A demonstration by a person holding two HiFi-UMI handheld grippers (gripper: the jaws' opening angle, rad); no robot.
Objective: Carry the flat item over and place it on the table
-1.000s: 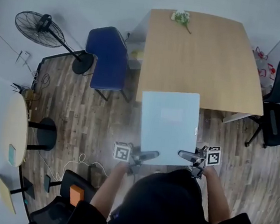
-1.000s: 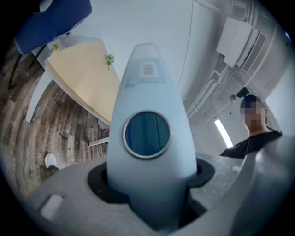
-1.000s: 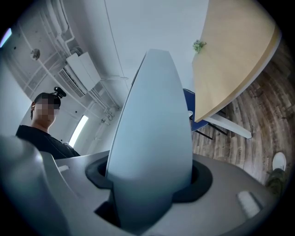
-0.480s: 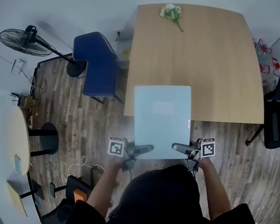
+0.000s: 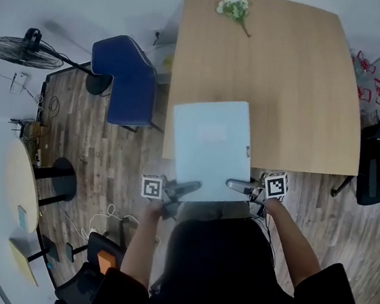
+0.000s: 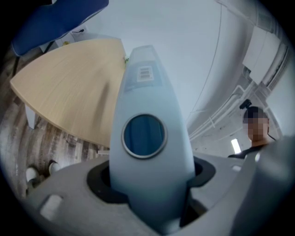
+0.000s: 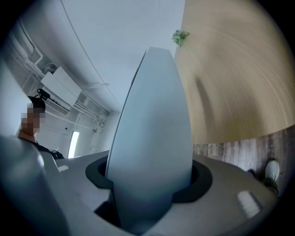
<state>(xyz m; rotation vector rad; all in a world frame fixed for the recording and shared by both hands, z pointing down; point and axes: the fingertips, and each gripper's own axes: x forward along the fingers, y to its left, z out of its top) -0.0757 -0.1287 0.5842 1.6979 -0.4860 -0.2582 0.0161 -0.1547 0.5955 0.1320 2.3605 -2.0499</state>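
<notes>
Wood-plank floor surrounds one pale desk [image 5: 287, 77]. Two claws, the left claw [image 5: 189, 185] and right claw [image 5: 234, 184], are each clamped on a near corner of the one light-blue folder [image 5: 211, 143], whose far half hangs over the desk's near edge. One flower sprig [image 5: 233, 8] lies at the far end, well apart. One blue chair [image 5: 129, 83] stands beside the desk, with one fan [image 5: 24, 51] beyond.
</notes>
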